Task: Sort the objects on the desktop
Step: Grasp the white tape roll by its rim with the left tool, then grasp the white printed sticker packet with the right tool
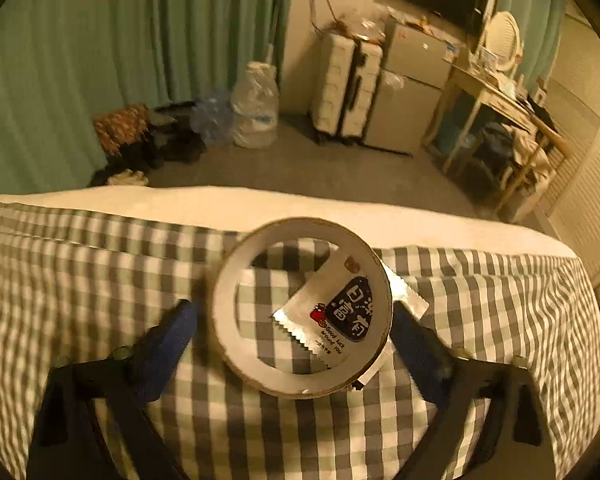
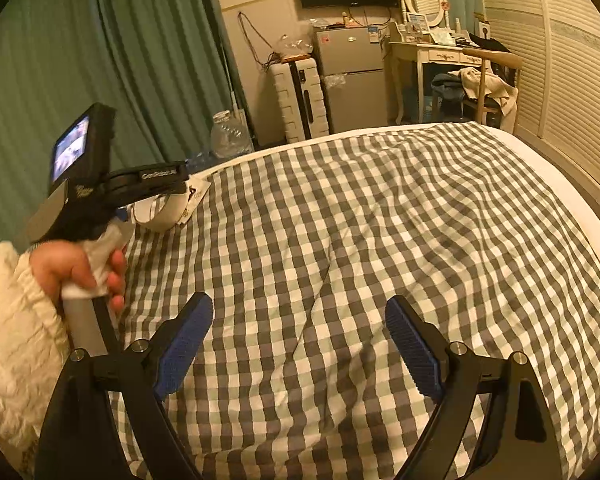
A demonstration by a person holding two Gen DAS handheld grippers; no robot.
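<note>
- Left tool [image 1: 294, 320] straddles the tape roll [image 1: 228, 312], jaws wide; whether its pads touch the rim I cannot tell.
- The roll stands tilted on the checked bed cover [image 1: 80, 280], over a foil sachet [image 1: 320, 316].
- Right tool [image 2: 299, 340] gapes empty, well apart; the left is nearer.

Our right gripper [image 2: 299, 344] sits low in frame, blue pads spread wide over the checkered bedspread [image 2: 380, 220], nothing between them. Left side, a hand [image 2: 80, 270] holds the left gripper [image 2: 140, 184] above a tape roll [image 2: 160, 210].
</note>
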